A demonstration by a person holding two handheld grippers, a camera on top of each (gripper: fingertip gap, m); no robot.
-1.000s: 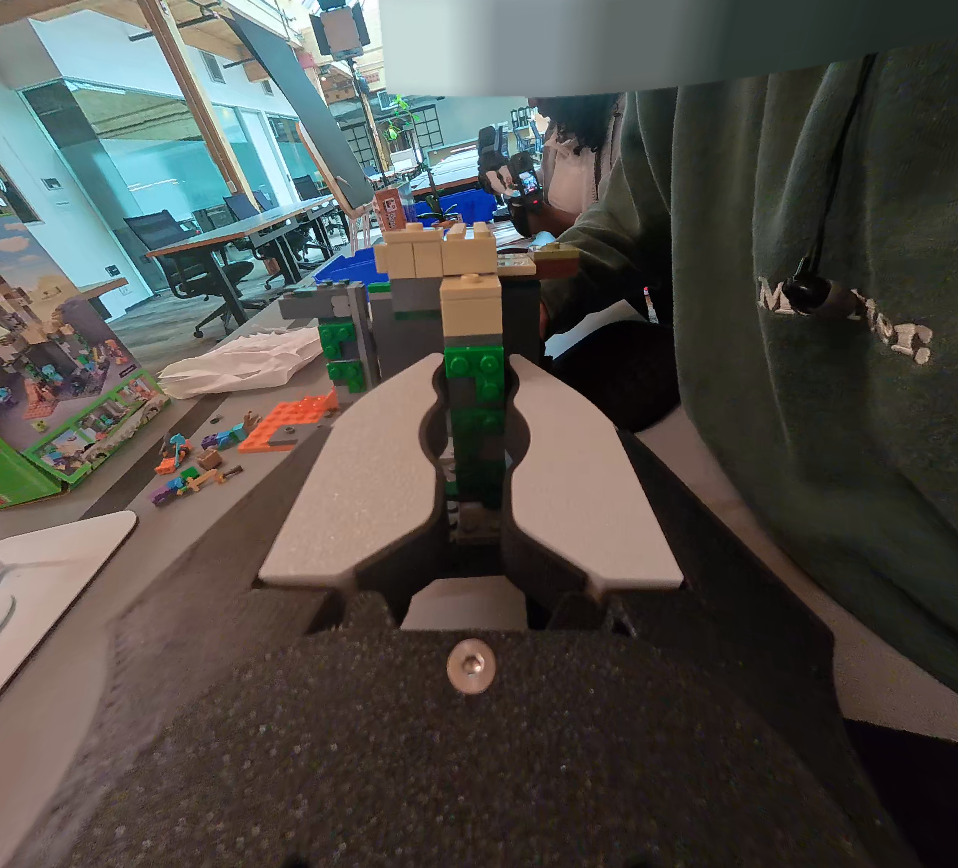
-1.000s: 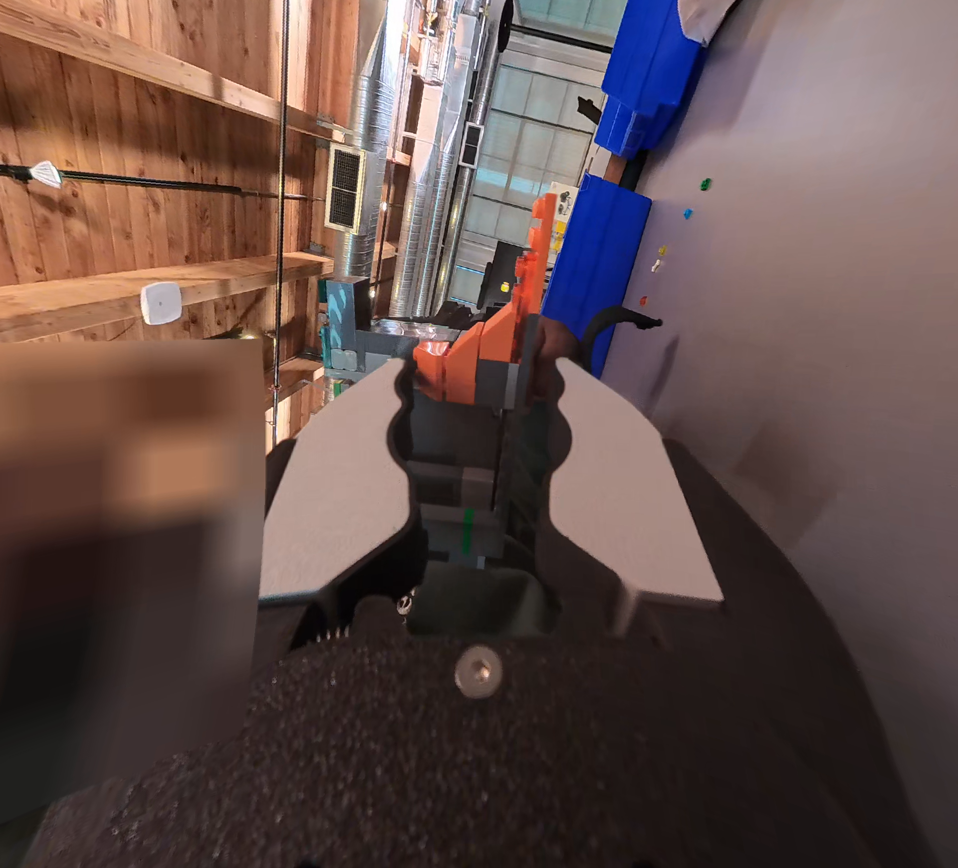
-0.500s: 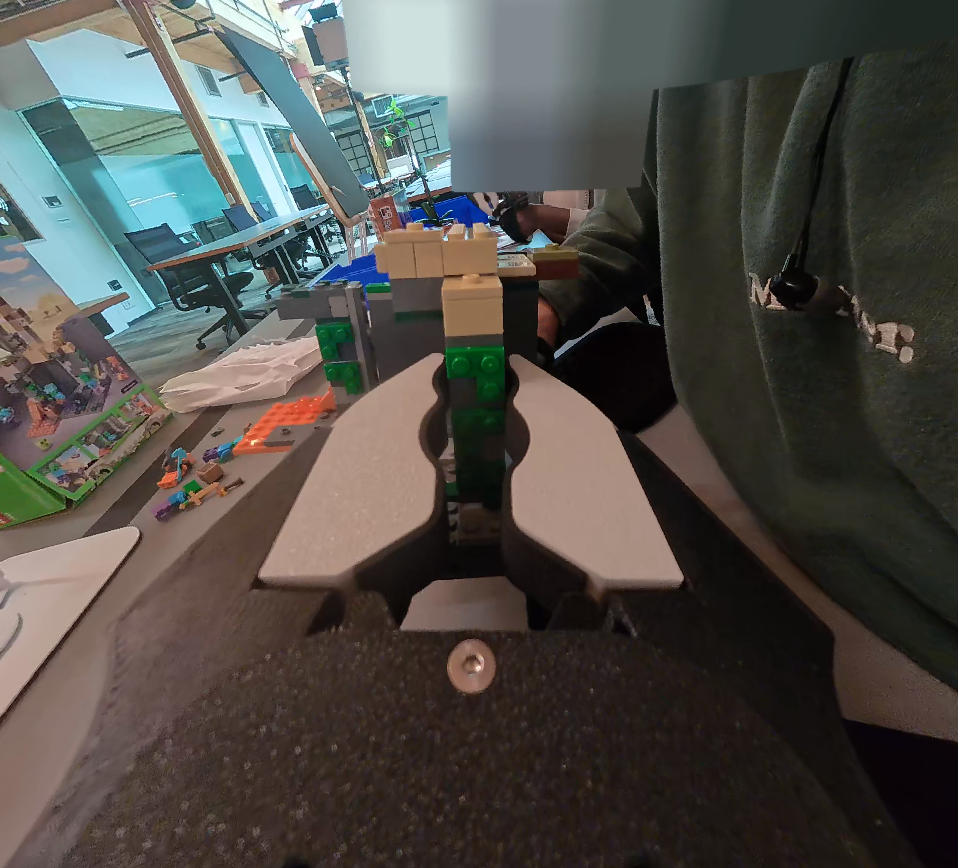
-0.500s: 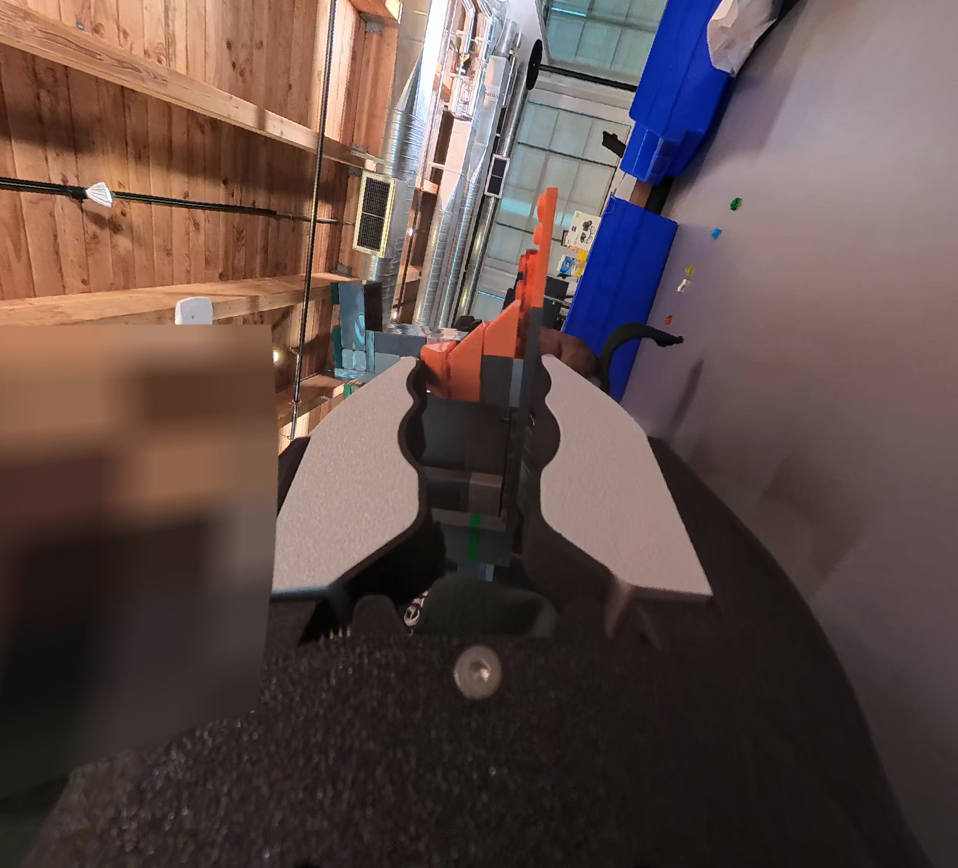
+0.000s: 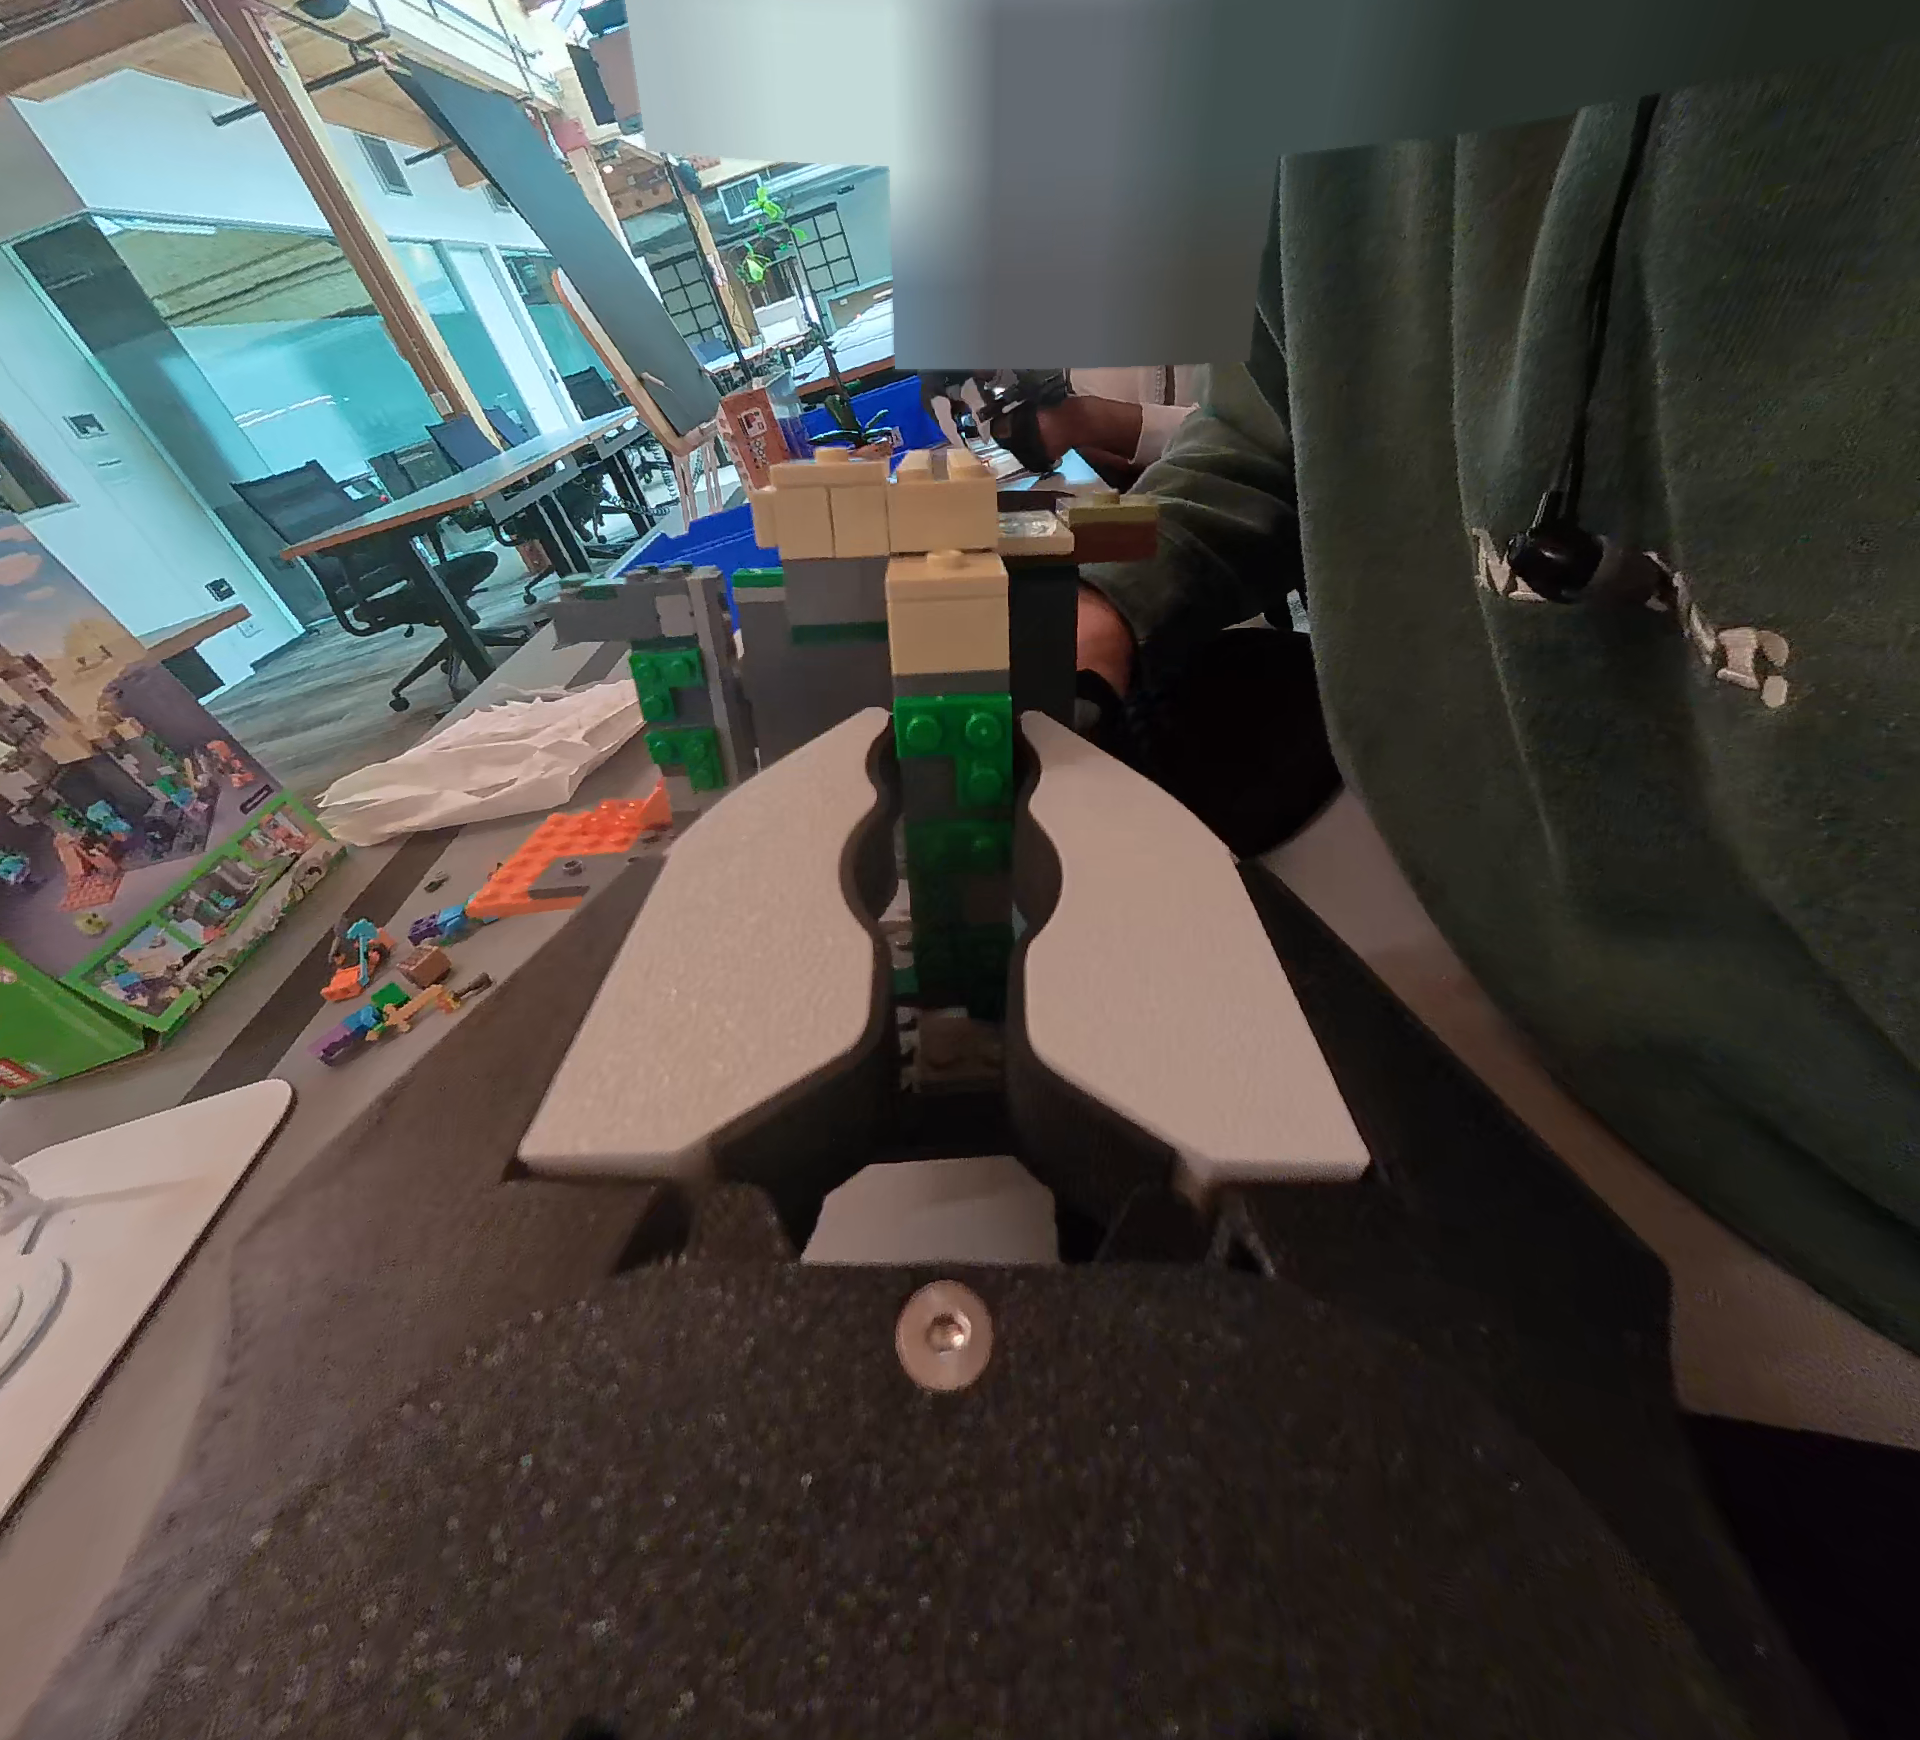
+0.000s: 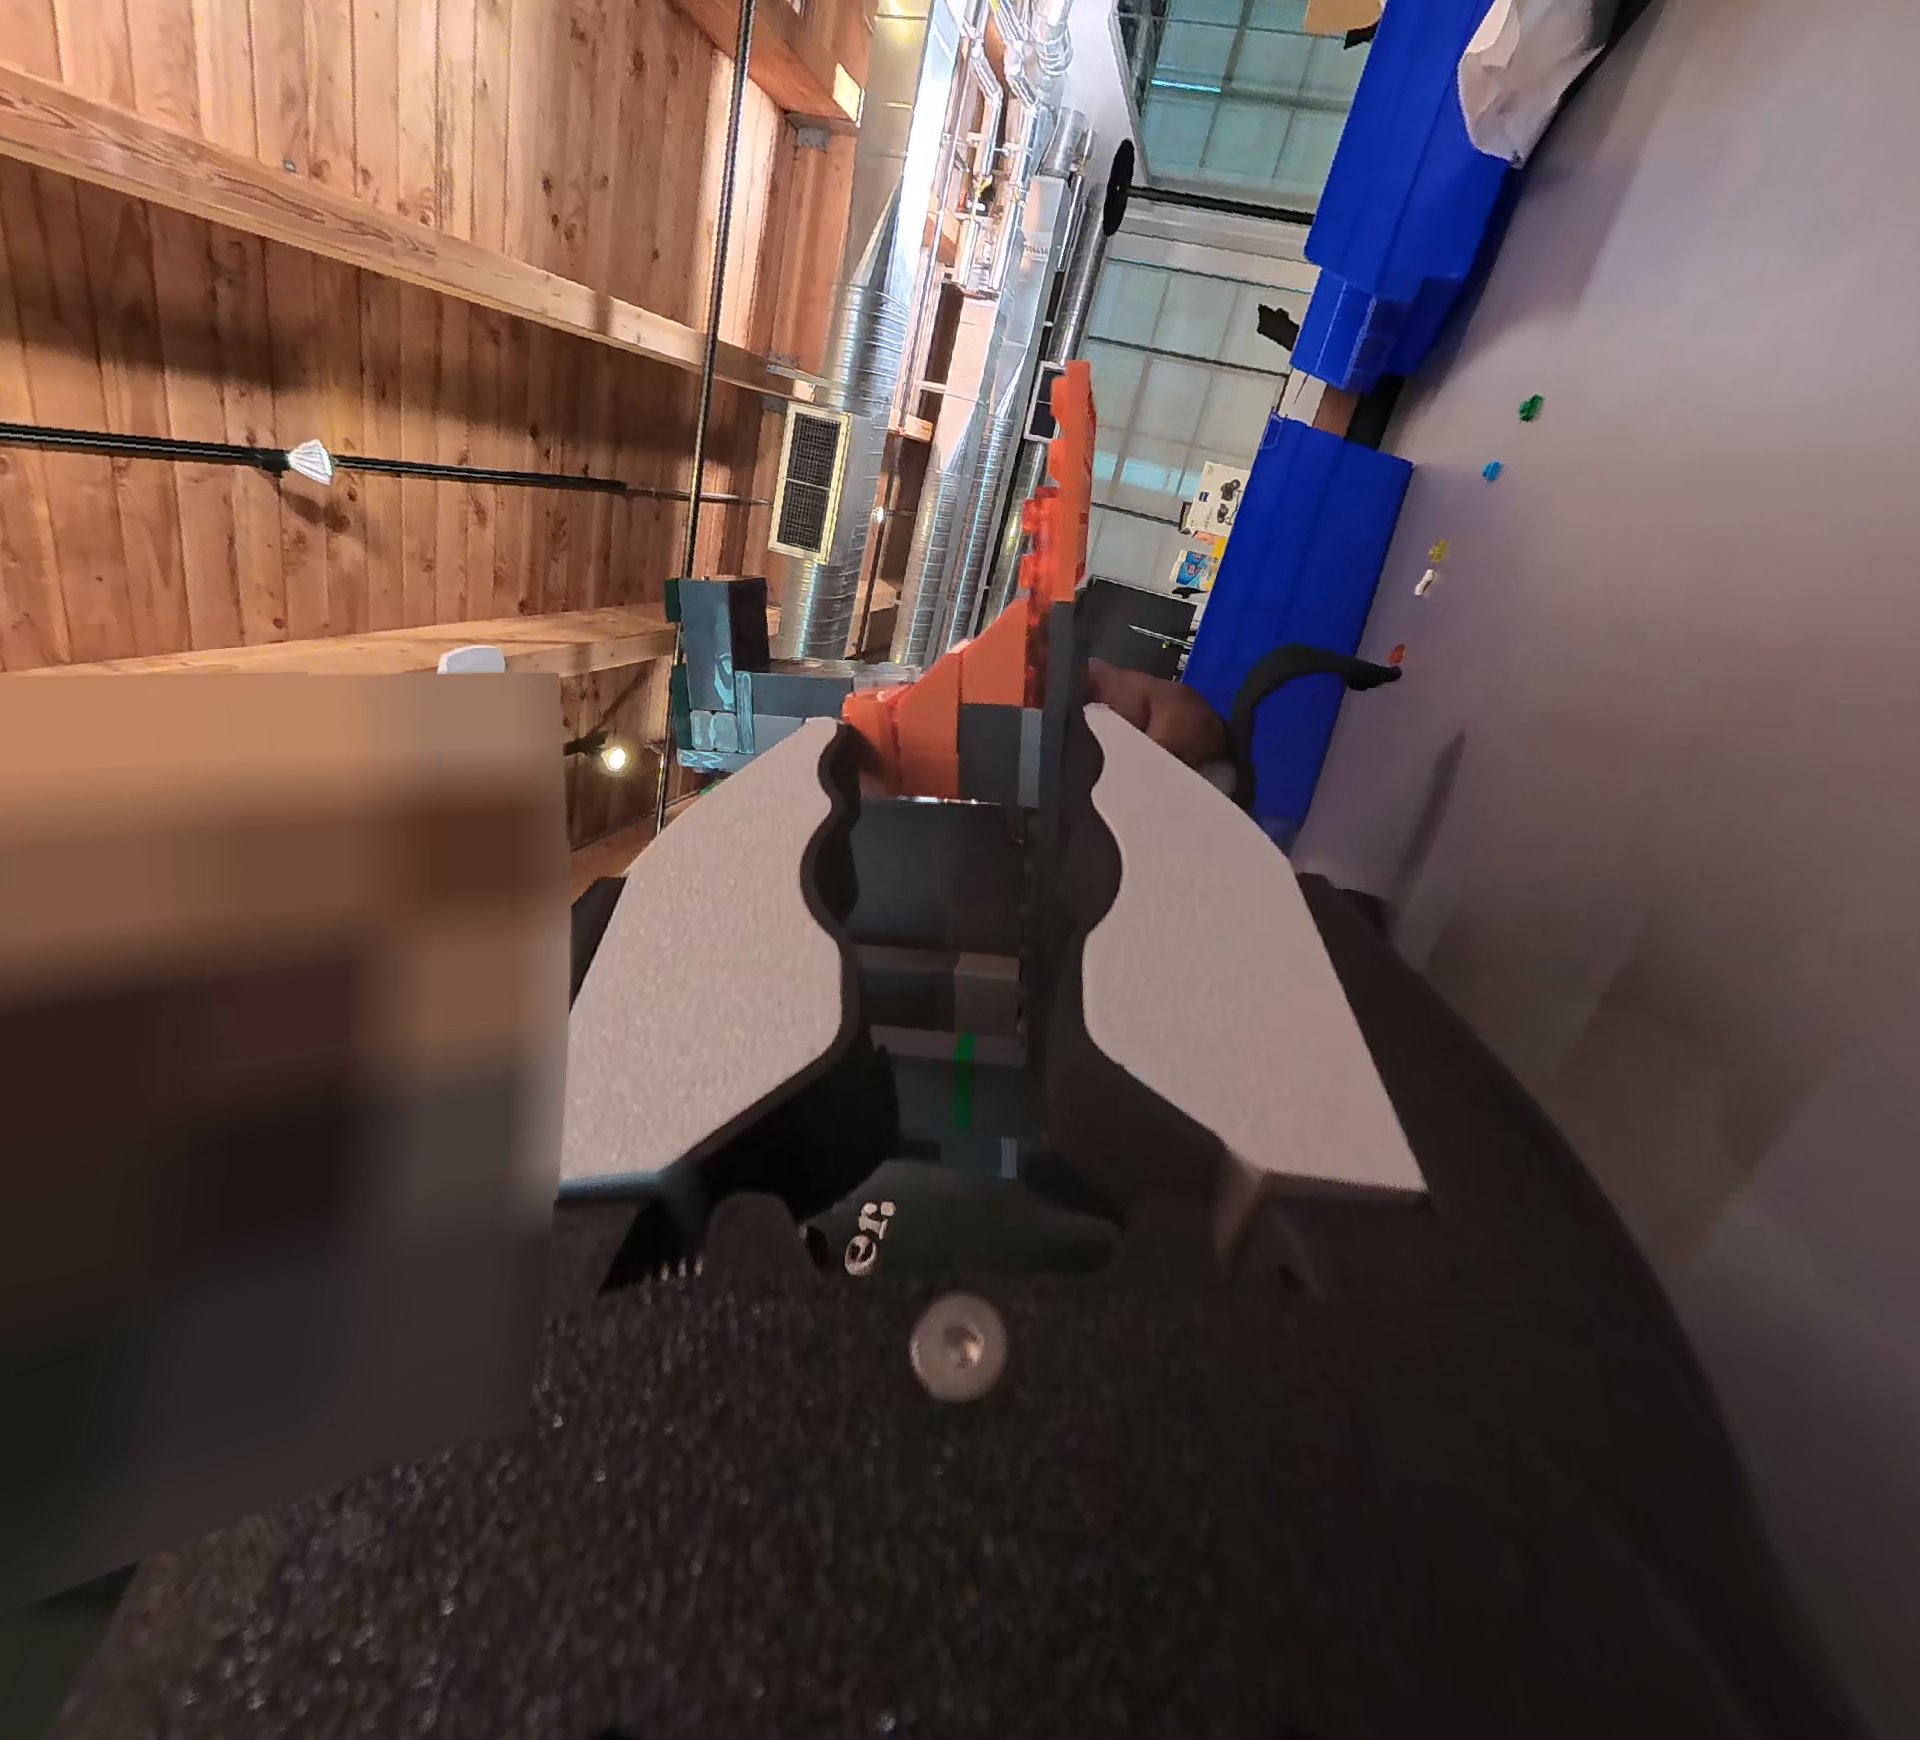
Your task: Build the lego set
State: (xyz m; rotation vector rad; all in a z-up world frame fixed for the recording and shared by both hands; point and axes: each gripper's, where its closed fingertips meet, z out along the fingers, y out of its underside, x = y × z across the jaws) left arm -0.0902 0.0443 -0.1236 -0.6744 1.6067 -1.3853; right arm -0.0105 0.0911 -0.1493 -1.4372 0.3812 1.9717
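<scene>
Under both grippers lies a grey bench, set in an open office with timber beams, glass walls, desks and chairs.

Seen from the left wrist, far left of the jaws, a white pad sits at the bench edge. Beyond it stands the set's box, green-edged with printed pictures and a logo that I leave unread. Nearer the jaws lie small loose pieces, an orange plate and a crumpled white bag. The left gripper has its jaws clamped on the build, a narrow column of green, grey and cream bricks that rises beyond the tips. Further grey and green walls of the build stand just behind, left of the column. Right of the jaws, close by, is a person in a green hoodie with pale stitched lettering on its chest.

From the right wrist the room appears turned sideways: plank walls to the left, the bench to the right. The right gripper has its jaws closed on a dark grey part of the build, with orange bricks sticking out past the tips. Right of the jaws stand blue bins, and a few tiny pieces are scattered on the bench.
</scene>
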